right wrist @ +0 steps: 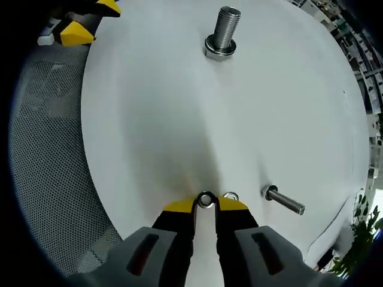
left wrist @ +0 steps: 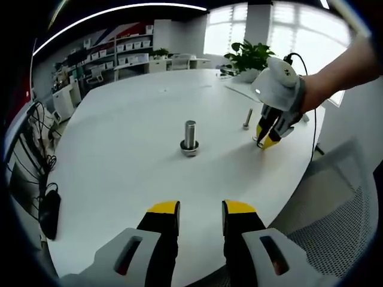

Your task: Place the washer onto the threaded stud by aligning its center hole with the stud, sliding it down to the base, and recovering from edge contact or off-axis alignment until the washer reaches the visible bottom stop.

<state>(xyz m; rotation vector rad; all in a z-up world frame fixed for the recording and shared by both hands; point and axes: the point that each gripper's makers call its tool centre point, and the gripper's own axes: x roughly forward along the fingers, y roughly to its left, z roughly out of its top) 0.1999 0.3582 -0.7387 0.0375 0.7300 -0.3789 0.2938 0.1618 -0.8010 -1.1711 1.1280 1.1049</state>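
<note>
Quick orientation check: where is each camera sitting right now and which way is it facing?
Left gripper view: rides the left gripper, looking across the white table at the upright stud; the person's arm holds the right gripper beyond.
Right gripper view: rides the right gripper, pointing down at a washer between its jaws; a small bolt lies beside it.
Shared: table, stud, small bolt.
</note>
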